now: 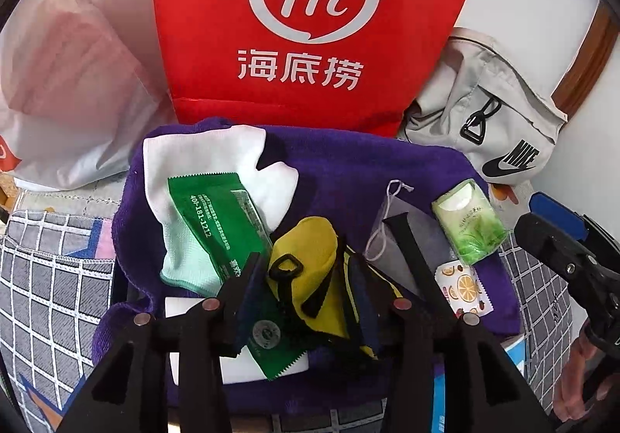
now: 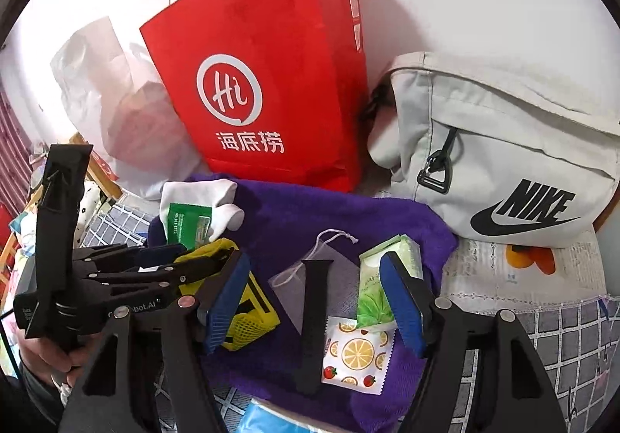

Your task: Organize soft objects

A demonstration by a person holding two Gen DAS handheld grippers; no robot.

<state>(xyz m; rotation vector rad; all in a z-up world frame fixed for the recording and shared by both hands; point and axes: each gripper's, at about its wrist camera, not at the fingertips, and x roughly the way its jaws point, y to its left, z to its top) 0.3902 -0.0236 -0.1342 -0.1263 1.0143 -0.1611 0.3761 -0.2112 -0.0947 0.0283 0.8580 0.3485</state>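
A purple towel (image 1: pixel 348 169) (image 2: pixel 310 216) lies on the checked bedding with small items on it. In the left wrist view my left gripper (image 1: pixel 302 258) straddles a yellow and black pouch (image 1: pixel 310 239) that rests on the towel. Its jaws stand apart and the left pad is clear of the pouch. A green packet (image 1: pixel 217 216) lies on a white sock (image 1: pixel 201 158) beside it. My right gripper (image 2: pixel 314 258) is open over a black strap (image 2: pixel 314 317), a grey drawstring pouch (image 2: pixel 286 282) and a lemon-print packet (image 2: pixel 356 351). A green tissue pack (image 2: pixel 372 278) sits just behind its right pad.
A red paper bag (image 1: pixel 310 26) (image 2: pixel 271 92) stands behind the towel. A grey Nike bag (image 2: pixel 503 162) lies at the right and a white plastic bag (image 1: pixel 69 84) at the left. A person's hand (image 2: pixel 50 355) holds the left gripper's handle. A wall closes off the back.
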